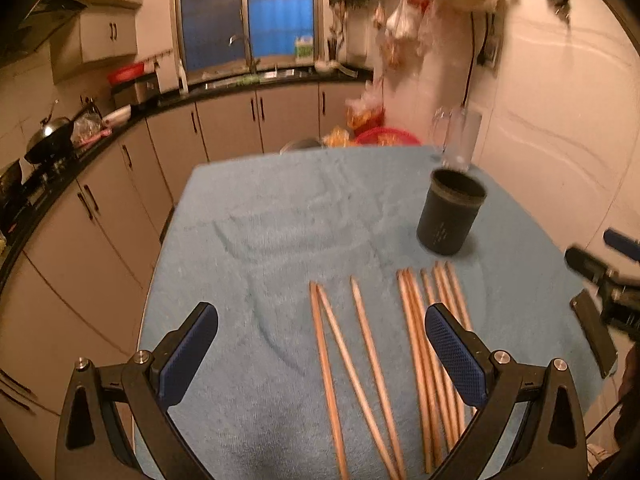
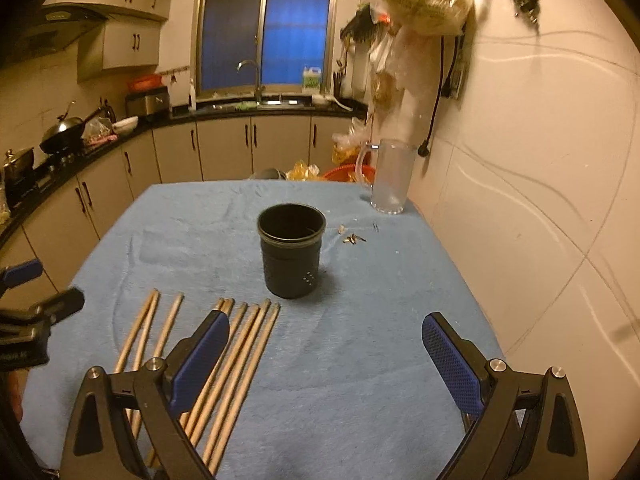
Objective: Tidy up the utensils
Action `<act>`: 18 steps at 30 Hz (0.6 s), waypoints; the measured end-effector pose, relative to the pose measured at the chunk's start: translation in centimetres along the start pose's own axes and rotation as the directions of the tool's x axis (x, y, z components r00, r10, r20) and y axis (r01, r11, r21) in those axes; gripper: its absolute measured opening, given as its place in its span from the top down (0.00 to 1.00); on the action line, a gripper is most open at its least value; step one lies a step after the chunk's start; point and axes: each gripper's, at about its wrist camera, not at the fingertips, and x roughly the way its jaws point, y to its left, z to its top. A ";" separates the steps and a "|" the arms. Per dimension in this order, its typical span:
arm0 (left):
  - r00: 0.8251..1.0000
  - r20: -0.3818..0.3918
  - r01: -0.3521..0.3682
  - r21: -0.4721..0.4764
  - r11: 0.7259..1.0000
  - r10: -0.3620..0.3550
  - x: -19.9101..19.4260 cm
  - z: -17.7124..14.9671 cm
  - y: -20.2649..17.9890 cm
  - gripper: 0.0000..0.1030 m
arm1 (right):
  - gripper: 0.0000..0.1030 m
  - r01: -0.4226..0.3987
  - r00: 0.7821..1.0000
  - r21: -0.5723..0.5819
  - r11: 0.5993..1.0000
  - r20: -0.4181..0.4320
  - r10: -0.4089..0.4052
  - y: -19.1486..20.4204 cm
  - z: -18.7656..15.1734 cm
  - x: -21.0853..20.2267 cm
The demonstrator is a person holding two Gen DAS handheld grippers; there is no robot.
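The chopsticks (image 1: 372,368) are running off the bottom edge in both views, their near ends hidden. Motion blur is smearing the jug (image 1: 456,136), and the scraps (image 2: 354,238) are staying too small to identify.

Your left tongs (image 1: 320,356) hang wide apart above the blue-clothed worktop (image 1: 280,220), over eight wooden chopsticks (image 1: 400,360) lying flat. A dark cup (image 1: 450,214) stands upright far right.
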 end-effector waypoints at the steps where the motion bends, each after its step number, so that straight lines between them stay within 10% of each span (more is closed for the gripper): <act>1: 1.000 -0.028 0.004 -0.005 1.000 -0.004 0.6 0.0 0.1 0.00 | 0.05 -0.005 1.000 0.001 1.000 -0.015 0.005 -0.3 0.3 0.7; 13: 0.947 -0.313 0.022 -0.159 0.987 -0.071 7.4 0.2 2.7 0.01 | 0.14 -0.100 0.954 0.120 0.988 -0.271 0.130 -1.6 1.5 9.2; 18: 0.922 -0.372 0.025 -0.211 0.977 -0.104 9.6 0.9 3.7 0.21 | 0.33 -0.111 0.903 0.188 0.976 -0.391 0.178 -1.1 1.3 13.3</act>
